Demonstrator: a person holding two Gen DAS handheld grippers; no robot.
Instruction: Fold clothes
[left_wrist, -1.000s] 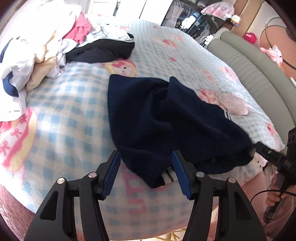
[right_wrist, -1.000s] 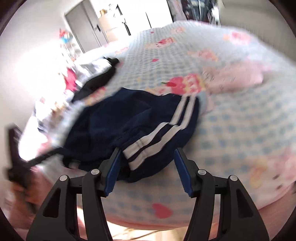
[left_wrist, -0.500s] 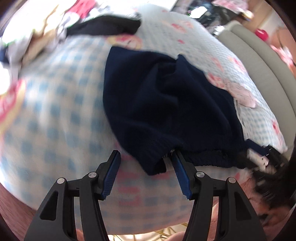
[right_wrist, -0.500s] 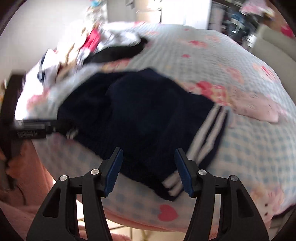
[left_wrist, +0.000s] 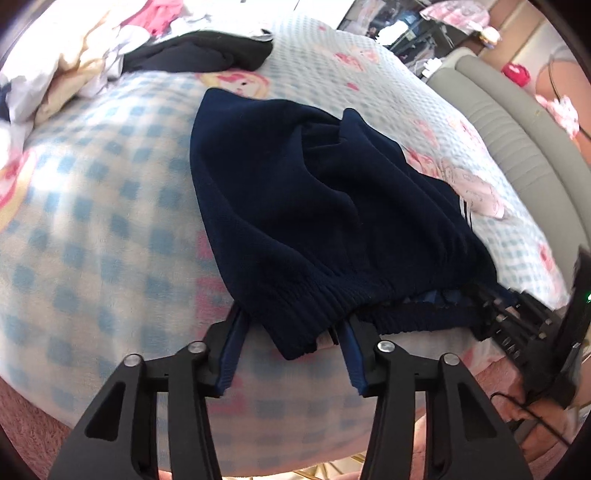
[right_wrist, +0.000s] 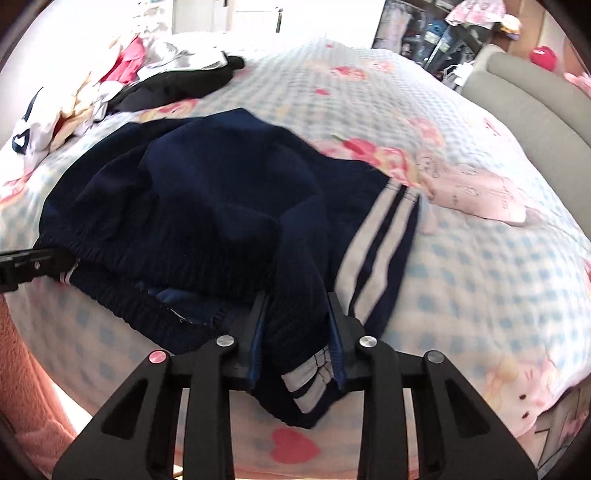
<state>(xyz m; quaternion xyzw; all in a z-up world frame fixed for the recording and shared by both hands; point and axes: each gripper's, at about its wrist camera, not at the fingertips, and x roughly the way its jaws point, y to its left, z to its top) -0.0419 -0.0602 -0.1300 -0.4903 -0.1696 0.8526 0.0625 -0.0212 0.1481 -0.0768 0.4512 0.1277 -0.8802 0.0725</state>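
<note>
Straddling navy shorts (right_wrist: 221, 206): both grippers' fingers (left_wrist: 231, 343).

Checked blanket bed (left_wrist: 92, 206), navy shorts (left_wrist: 295, 206), clothes pile (left_wrist: 74, 66)

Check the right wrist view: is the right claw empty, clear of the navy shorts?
No: the right claw has the striped waistband corner of the navy shorts bunched between its fingers.

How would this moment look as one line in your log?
fold clothes | left gripper: around navy shorts waistband | right gripper: around striped corner | bed
</note>
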